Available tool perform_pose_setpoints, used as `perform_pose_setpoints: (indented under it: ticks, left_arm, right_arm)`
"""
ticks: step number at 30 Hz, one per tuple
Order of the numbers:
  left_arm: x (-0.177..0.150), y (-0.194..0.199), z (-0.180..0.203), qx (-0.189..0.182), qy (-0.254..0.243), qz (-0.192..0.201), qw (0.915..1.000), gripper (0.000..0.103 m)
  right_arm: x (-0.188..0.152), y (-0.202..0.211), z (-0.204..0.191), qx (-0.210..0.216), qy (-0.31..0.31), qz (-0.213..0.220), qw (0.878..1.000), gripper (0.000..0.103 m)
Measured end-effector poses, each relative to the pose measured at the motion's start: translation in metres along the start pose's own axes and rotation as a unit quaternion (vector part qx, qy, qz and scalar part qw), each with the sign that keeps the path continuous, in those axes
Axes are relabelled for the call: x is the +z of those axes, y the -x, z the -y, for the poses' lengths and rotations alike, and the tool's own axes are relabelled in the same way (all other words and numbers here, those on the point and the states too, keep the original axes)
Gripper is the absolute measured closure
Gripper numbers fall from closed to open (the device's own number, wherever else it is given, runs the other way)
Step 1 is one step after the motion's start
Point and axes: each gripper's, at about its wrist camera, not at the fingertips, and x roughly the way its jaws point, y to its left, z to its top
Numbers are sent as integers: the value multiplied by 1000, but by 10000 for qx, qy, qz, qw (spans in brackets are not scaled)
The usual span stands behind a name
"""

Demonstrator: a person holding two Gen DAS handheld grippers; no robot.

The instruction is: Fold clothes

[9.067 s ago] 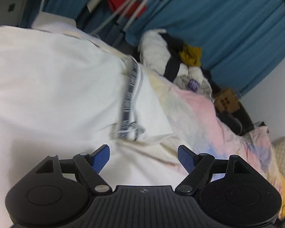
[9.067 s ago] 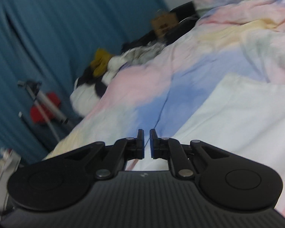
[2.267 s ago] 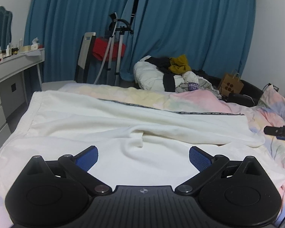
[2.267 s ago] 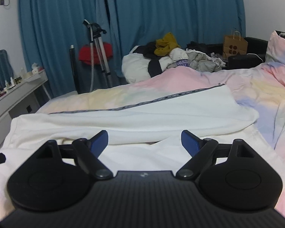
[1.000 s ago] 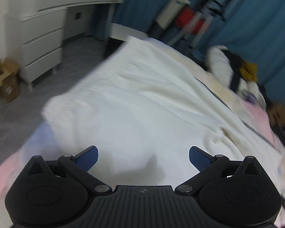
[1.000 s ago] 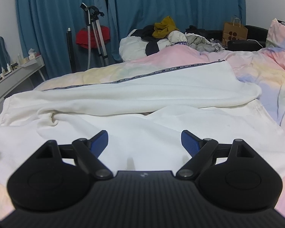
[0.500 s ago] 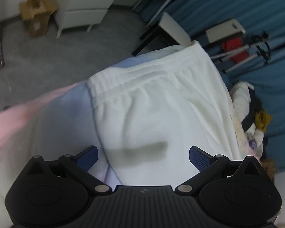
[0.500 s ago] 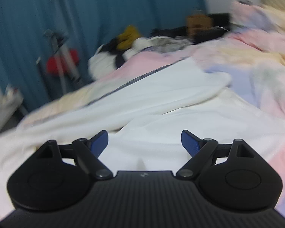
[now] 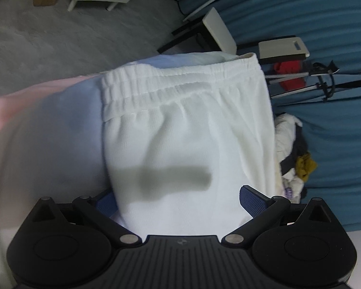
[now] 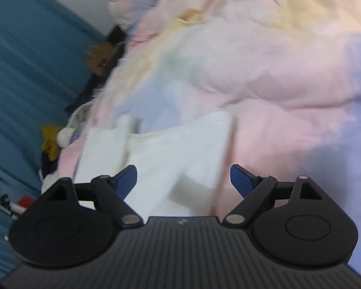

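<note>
1. The bed, covered by a soft pastel quilt in pink, lilac and pale yellow, carries everything here. It serves as the wide, yielding surface on which the garment is laid out, and it fills most of the right wrist view.

2. The white fleece sweatpants with a gathered elastic waistband lie flat on that quilt. In the left wrist view the waistband end sits near the edge of the bed, with grey floor beyond it. In the right wrist view, which is blurred, the two leg ends lie side by side towards the pillow end. Stretched out lengthwise like this, the pants look ready to be doubled over, end to end.

3. The blue curtains and a heap of other clothes, white, black and mustard, stand behind the bed, well apart from the work. The heap probably waits its turn.

4. The left gripper hangs just over the hip part of the pants, casting a bar of shadow on the cloth. Its jaws are spread wide with fabric between them, and one blue pad sits partly behind the cloth's side edge. I judge it is lining up to pinch that edge.

5. The right gripper hovers over the leg ends, jaws wide apart and clamped on nothing, likely placed to take the cuffs.
</note>
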Motion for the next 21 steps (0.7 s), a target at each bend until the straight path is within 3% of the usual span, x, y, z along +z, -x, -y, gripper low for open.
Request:
perform_pose_setpoints:
  ticks: [4,5,7,9,11,13,14,17,20,21]
  left_arm:
    - [7,-6,-9,-273,320,-52,9991,0]
    - [9,-8,-11,-394,408,-53,9984,0]
    - [12,-12,-12,-604,528,-58,9968,0]
    - [13,-14,-13,-773,588,-60,9953,0]
    - [15,-16,-14,-922,619,-59,9938,0]
    - [14,-18,-12,-877,529,-60,9947,2]
    - [14,-18,-11,-803,451,-61,9957,4]
    - [13,-19,-6,-596,244,-46,9979,14]
    - [13,-18,-5,-411,154,-14,9990,41]
    - [13,-17,-5,-330,127,-4,9994,54]
  right_arm:
    - [-2,-31,8,-19,-175,-478,9987,16]
    - [-4,-34,5,24,-107,-453,9989,16]
    - [-3,-34,-4,378,78,-266,9989,28]
    - [-5,-27,-16,644,356,-98,9972,33]
    - [-7,-23,-27,813,627,49,9947,44]
    - [-7,-24,-30,712,770,100,9944,76]
    - [-7,-28,-30,567,830,99,9949,84]
    - [-6,-35,-20,219,795,157,9965,93]
    - [-3,-32,-11,189,743,317,9966,96]
    - [-3,-28,-12,202,777,371,9961,97]
